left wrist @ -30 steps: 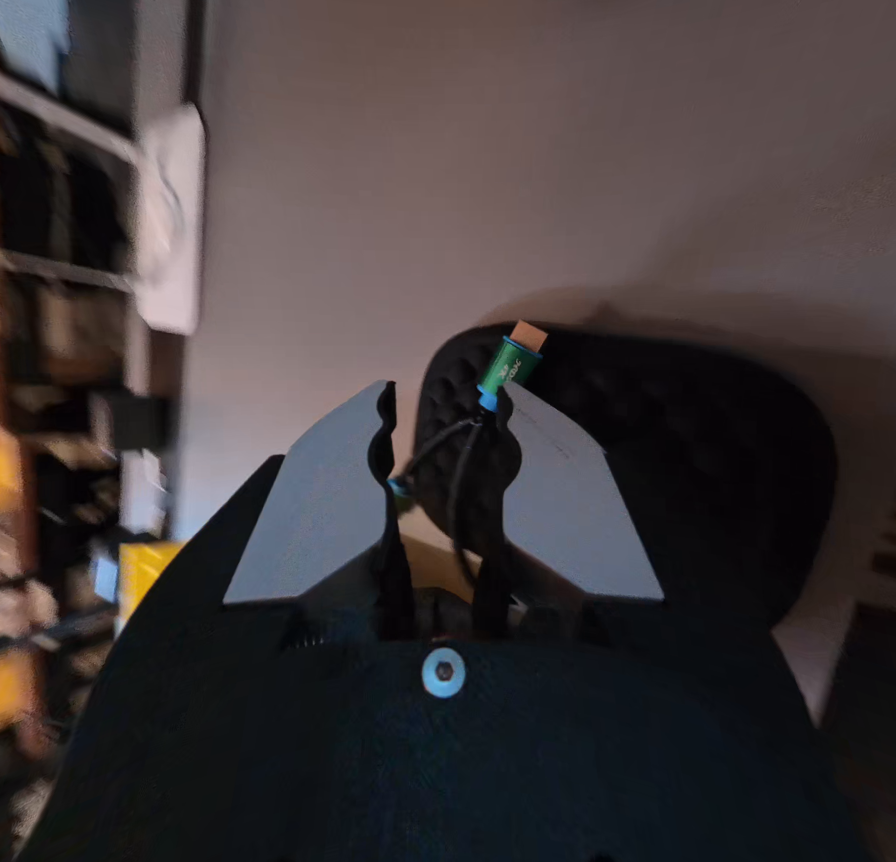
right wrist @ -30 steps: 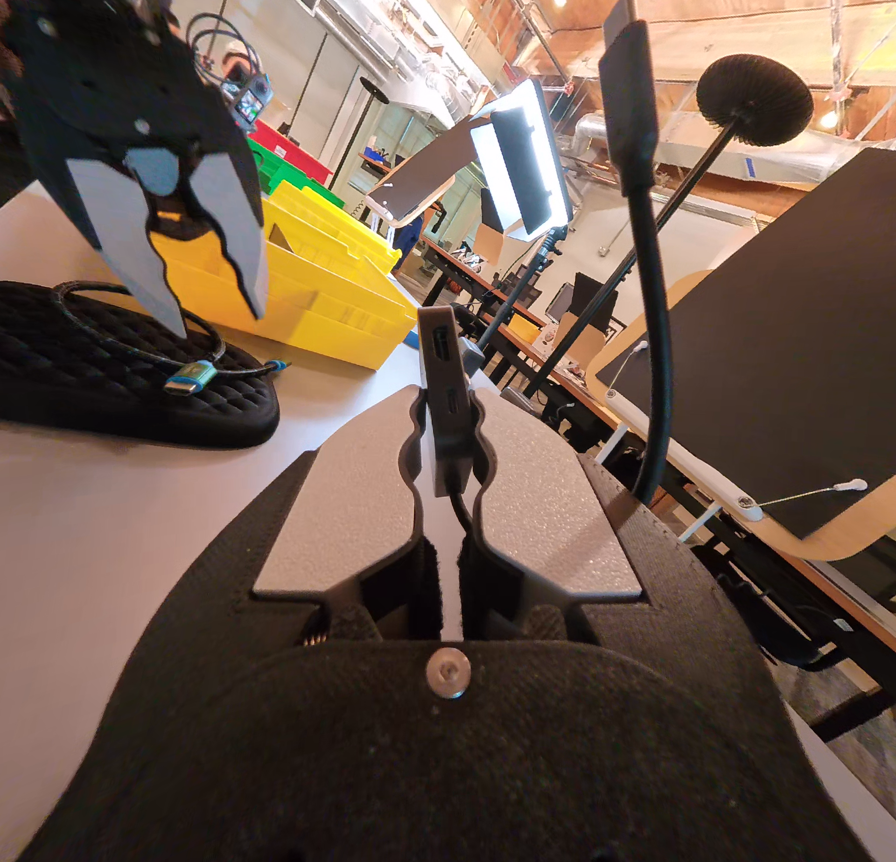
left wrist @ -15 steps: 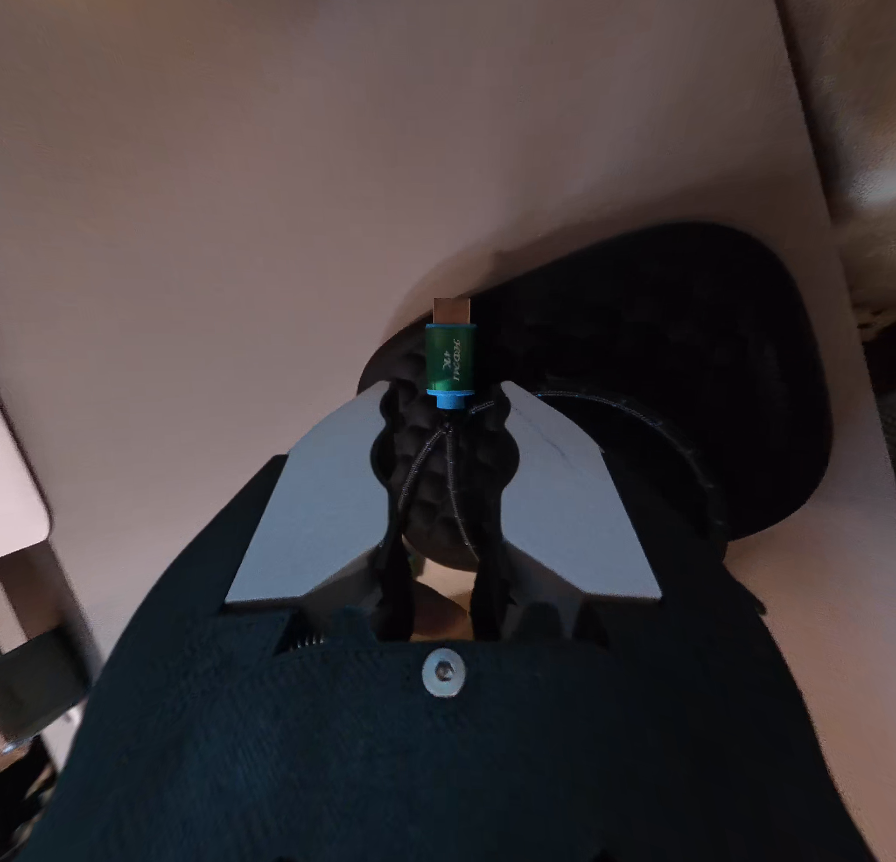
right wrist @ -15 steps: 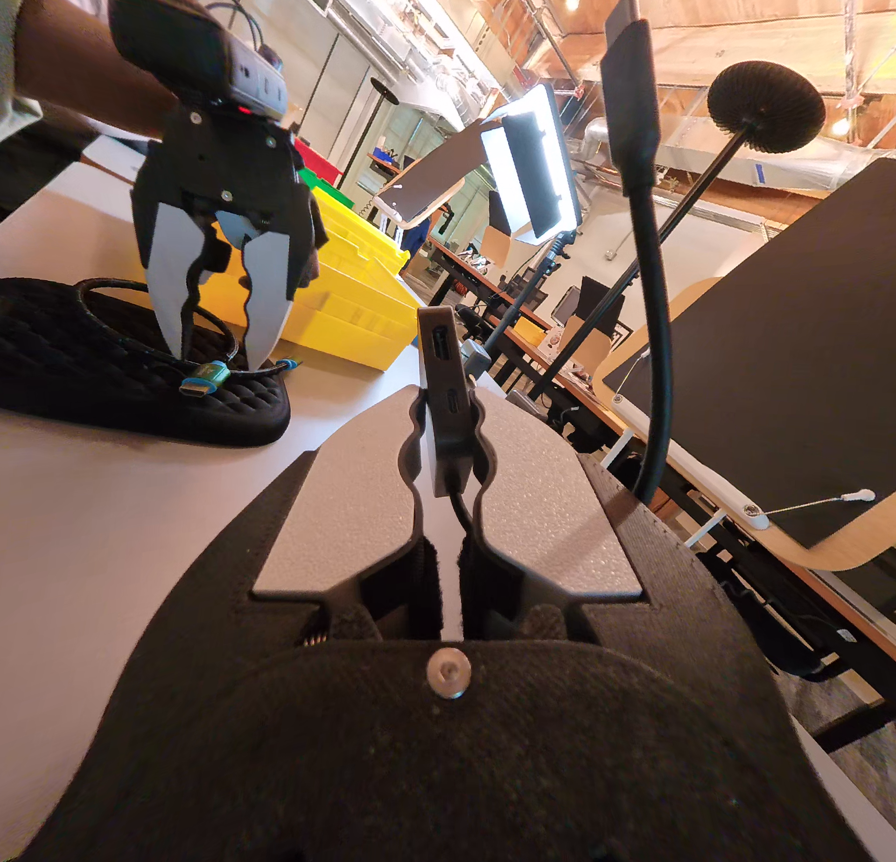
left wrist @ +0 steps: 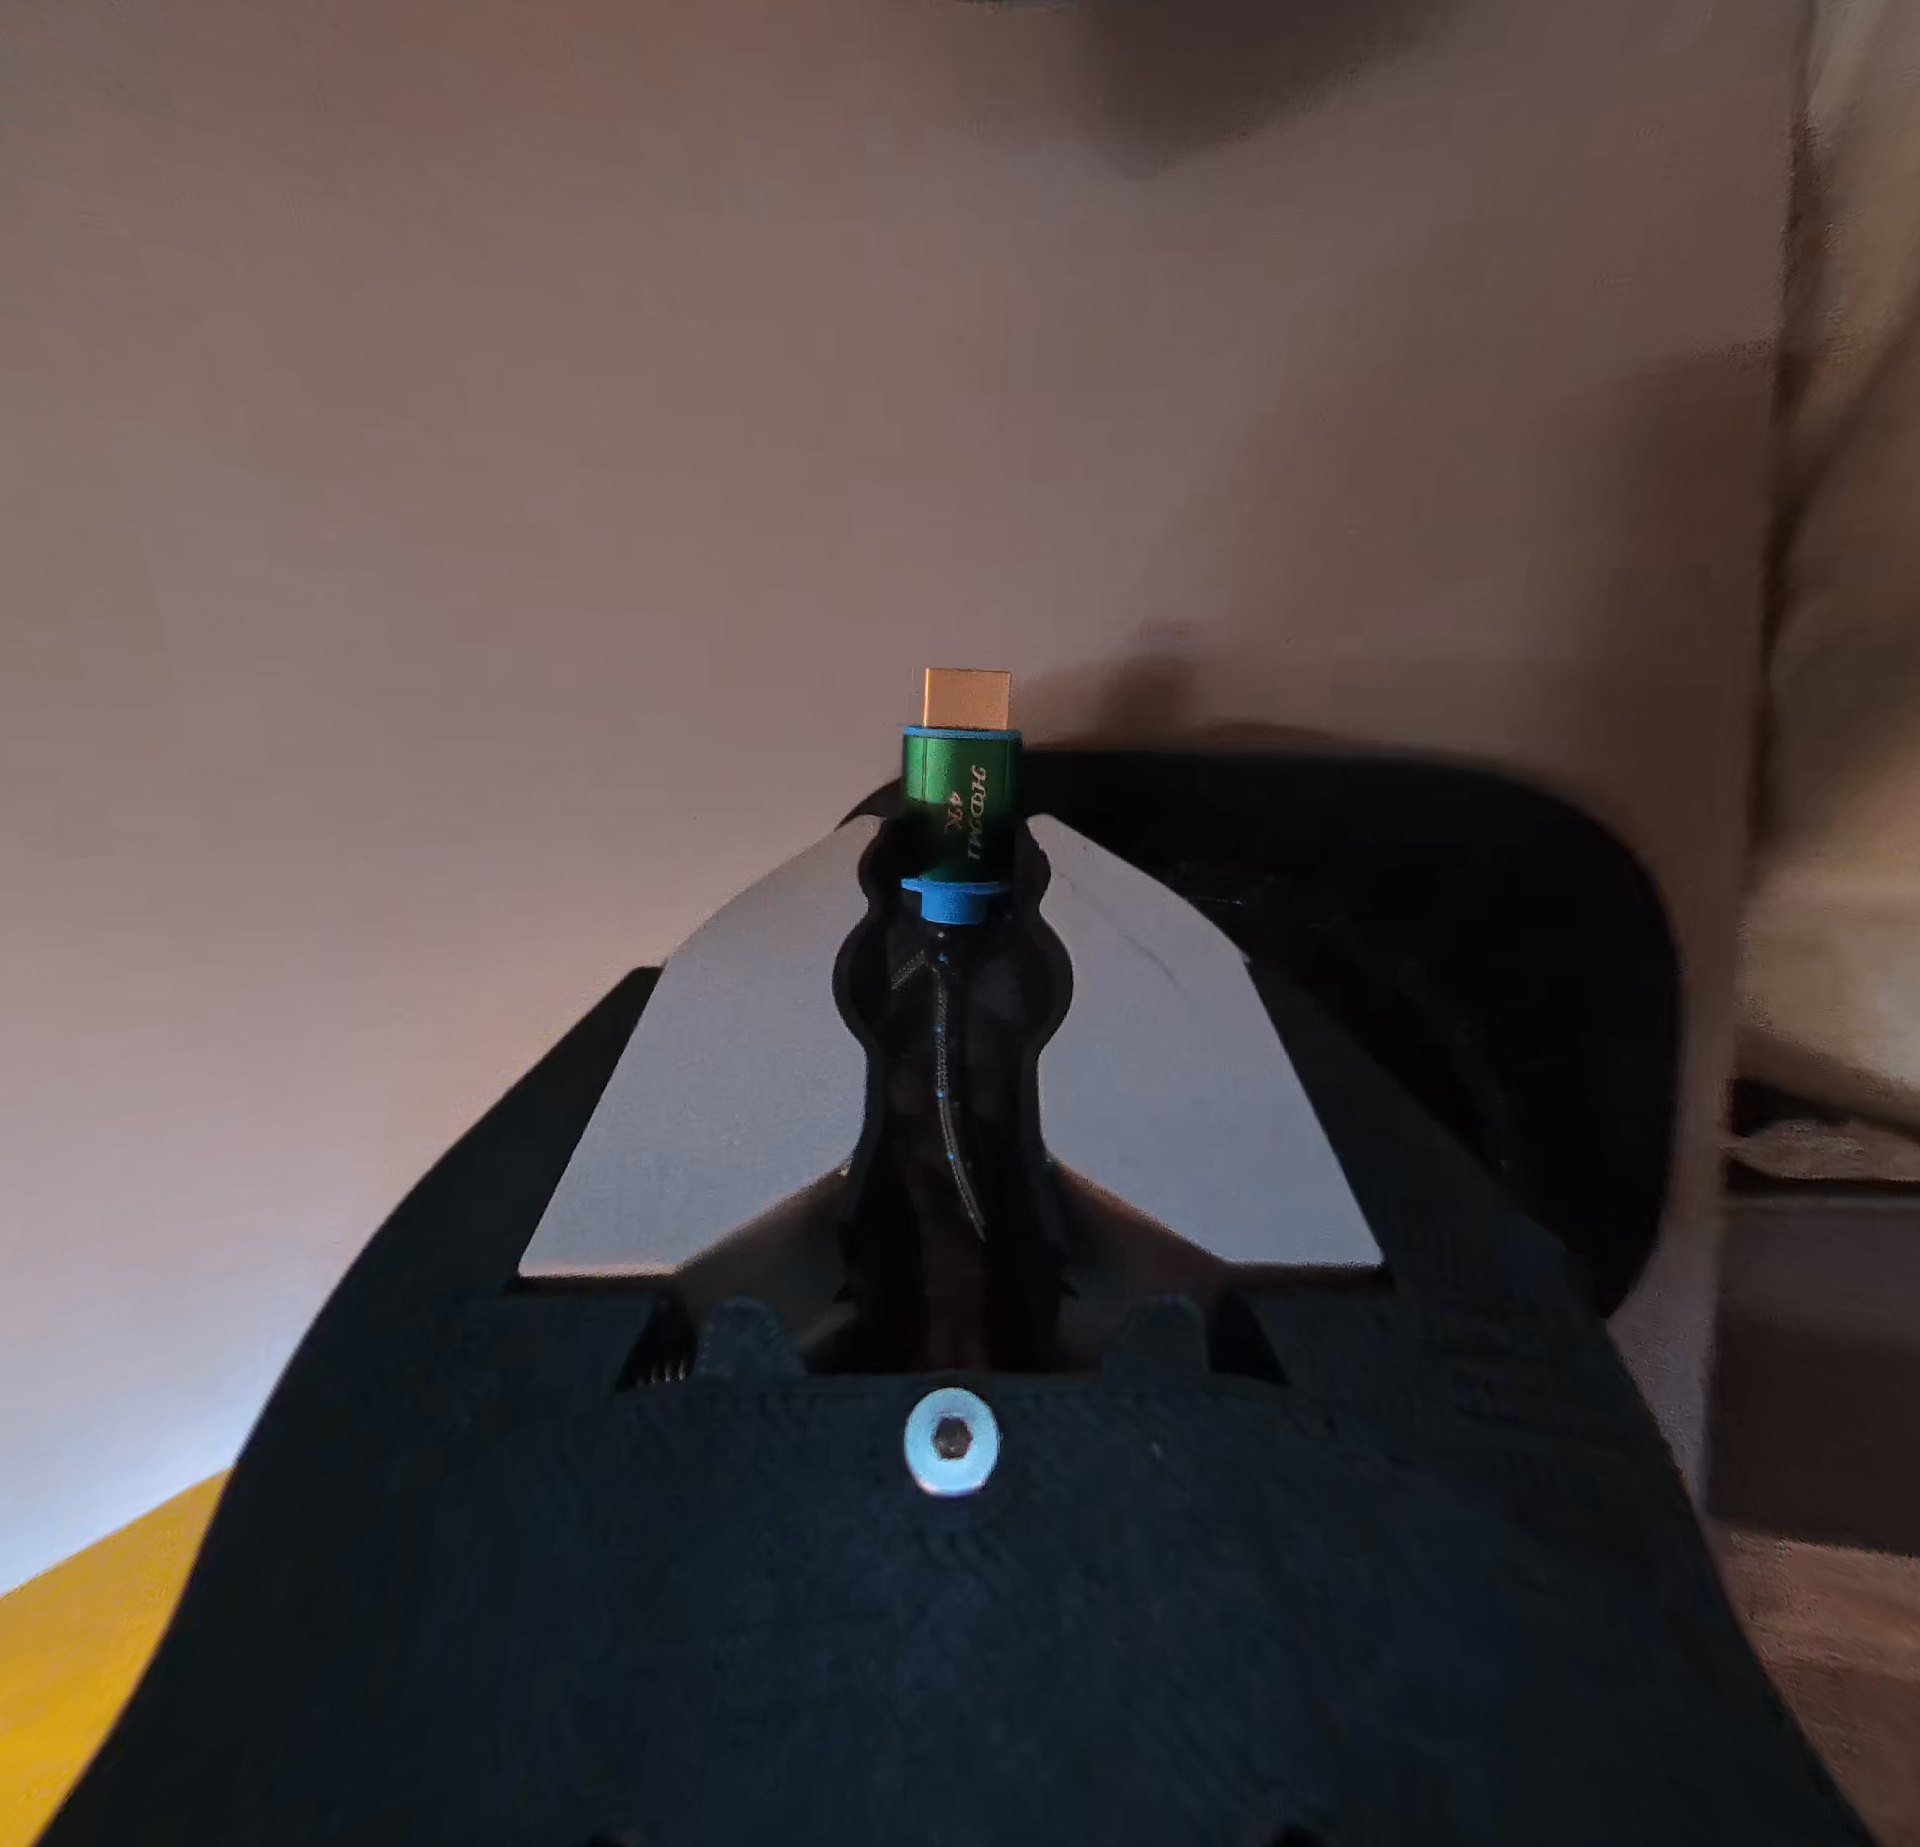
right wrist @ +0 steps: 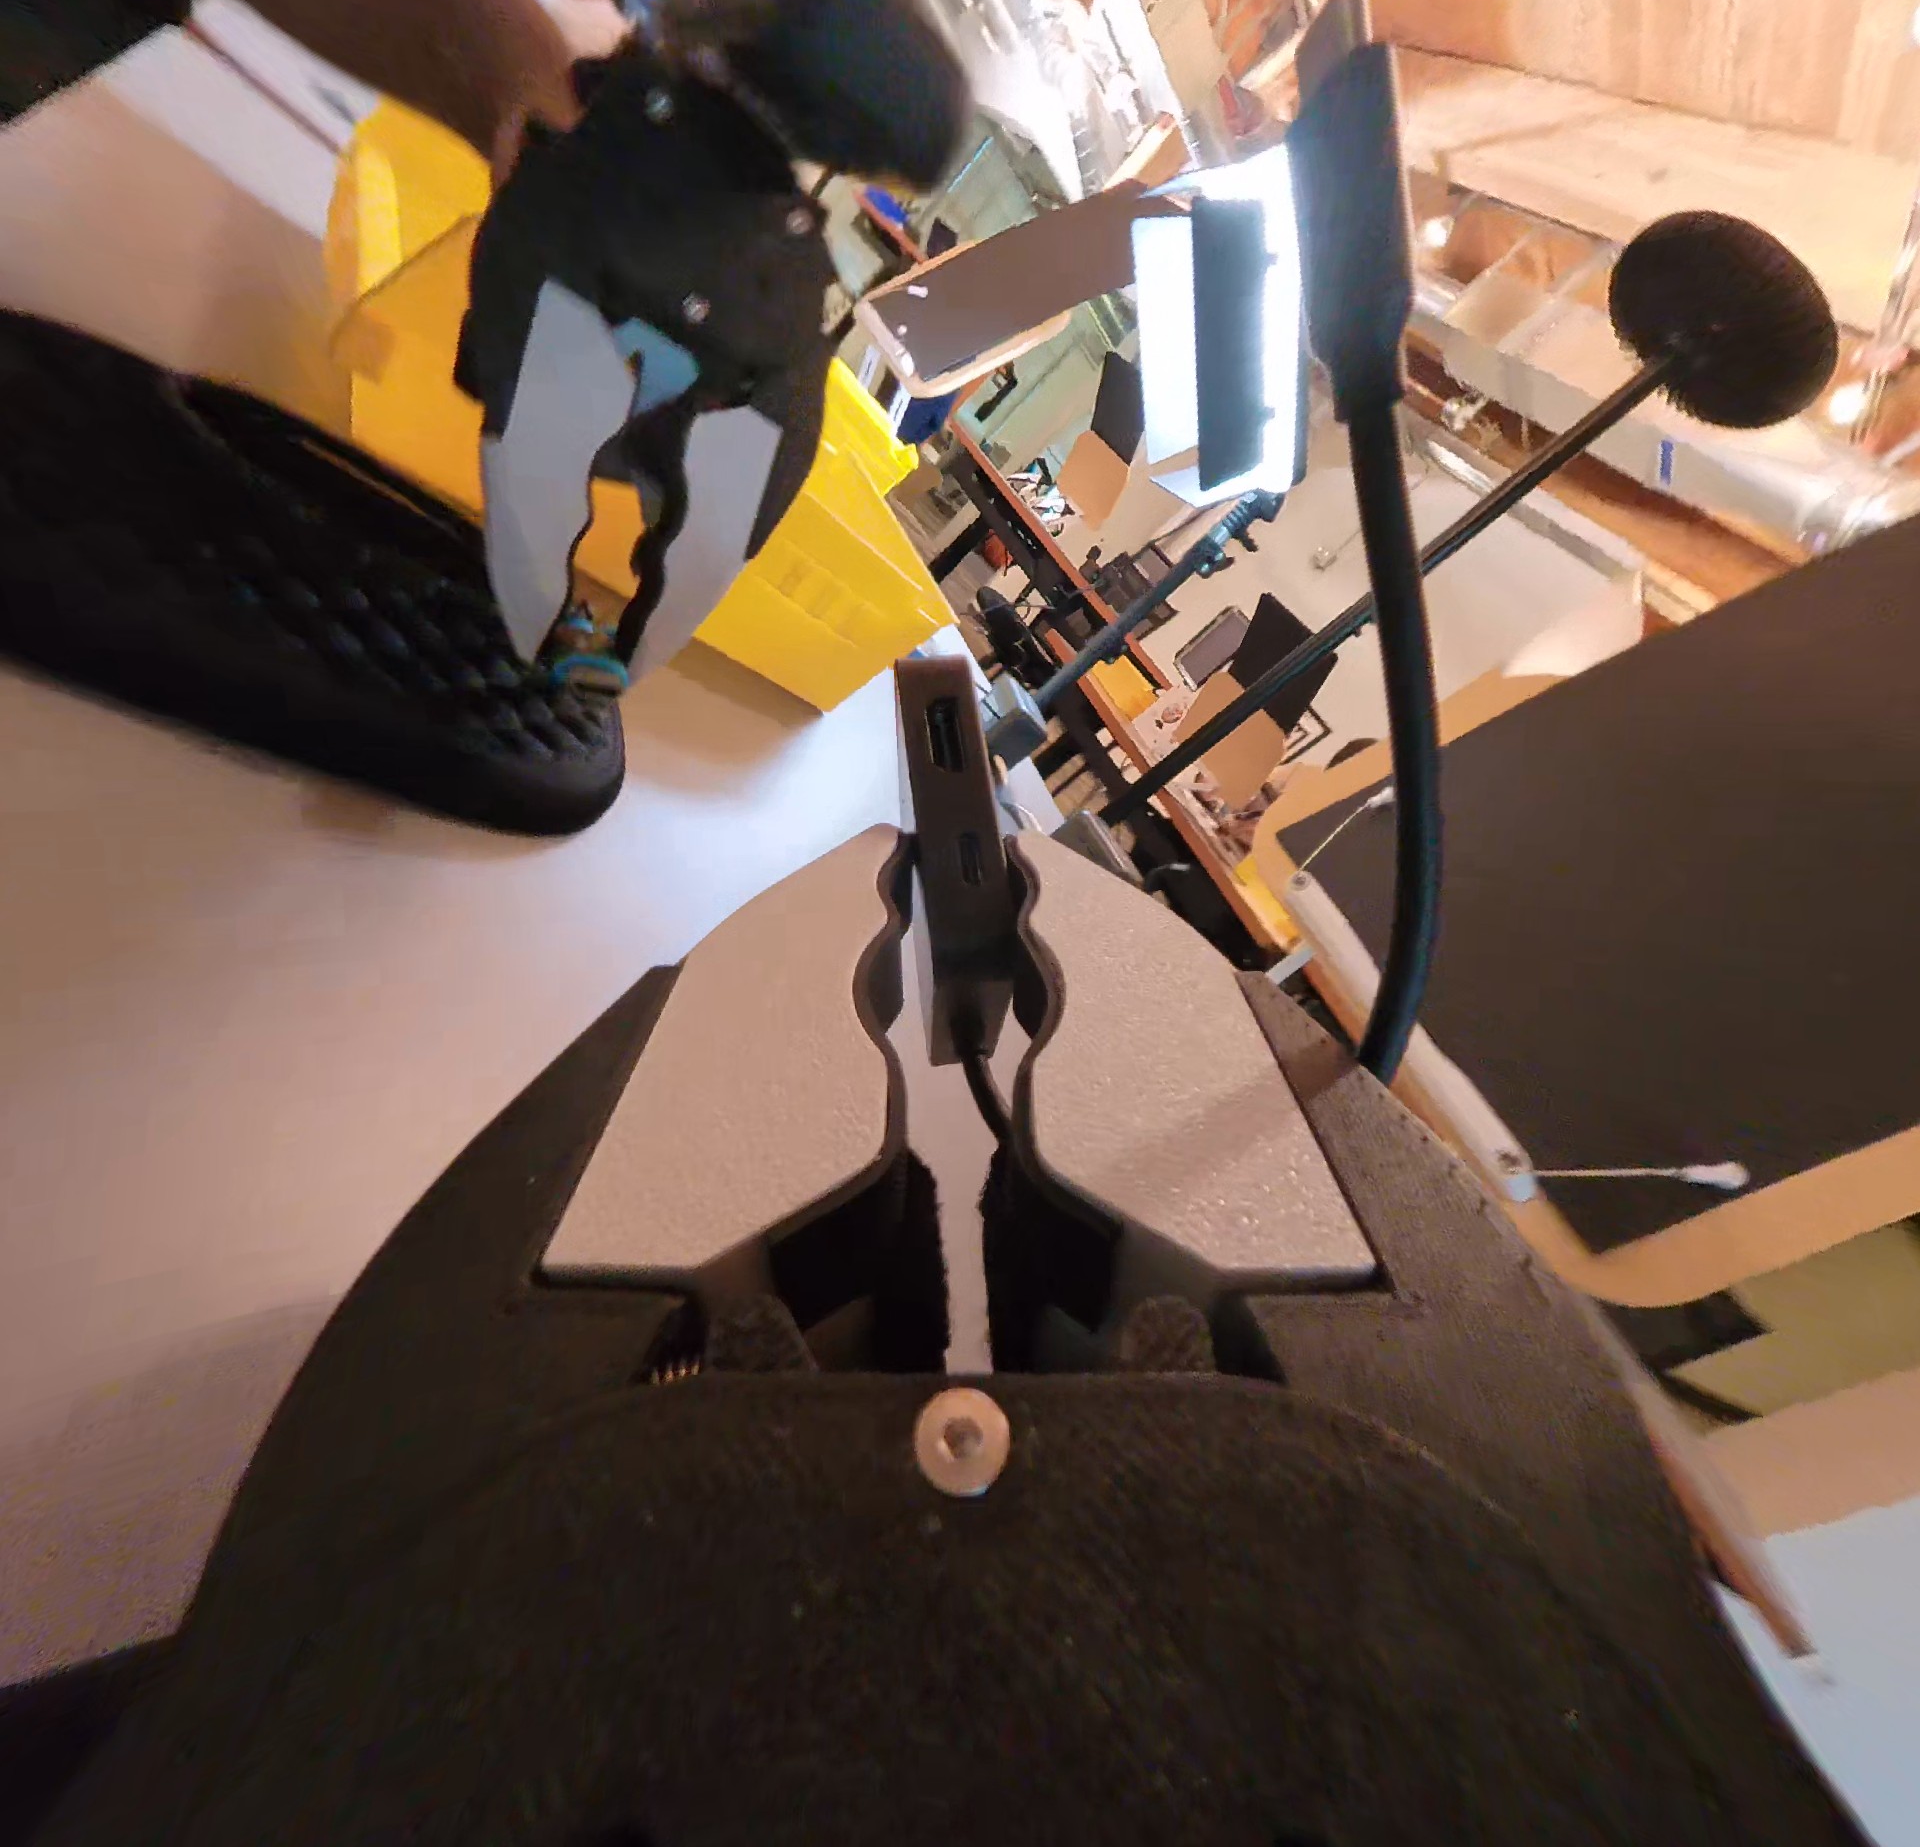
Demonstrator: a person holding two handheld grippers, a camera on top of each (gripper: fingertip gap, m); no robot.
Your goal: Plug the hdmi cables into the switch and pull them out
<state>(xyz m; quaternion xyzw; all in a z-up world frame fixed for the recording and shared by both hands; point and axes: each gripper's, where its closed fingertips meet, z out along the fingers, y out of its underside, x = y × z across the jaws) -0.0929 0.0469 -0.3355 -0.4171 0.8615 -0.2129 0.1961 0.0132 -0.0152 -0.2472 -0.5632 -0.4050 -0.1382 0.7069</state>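
Note:
A green HDMI plug (left wrist: 958, 795) with a gold tip and a braided cable lies at the edge of a black quilted mat (left wrist: 1455, 966). My left gripper (left wrist: 958, 836) has its jaws closed in on the plug's sides, with the gold tip pointing forward past the fingertips. It also shows in the right wrist view (right wrist: 592, 644), tips down at the mat (right wrist: 260, 602) edge. My right gripper (right wrist: 951, 862) is shut on a small grey switch (right wrist: 951, 821), held upright with its port (right wrist: 943, 737) facing the camera. The switch's black cable (right wrist: 1403, 758) arcs up to a black plug (right wrist: 1351, 218).
The pale table (right wrist: 312, 966) runs under both grippers. Yellow bins (right wrist: 810, 571) stand behind the mat, and a yellow corner (left wrist: 83, 1641) shows low on the left. A lit panel (right wrist: 1216, 343), a black stand (right wrist: 1714, 322) and dark boards (right wrist: 1662, 862) stand beyond the table's right edge. Across from one pair of fingers to the other is roughly 15 centimetres.
My left gripper swung round, came down over the green plug, and its jaws narrowed onto it. My right gripper tilted and drew nearer the mat, still holding the switch.

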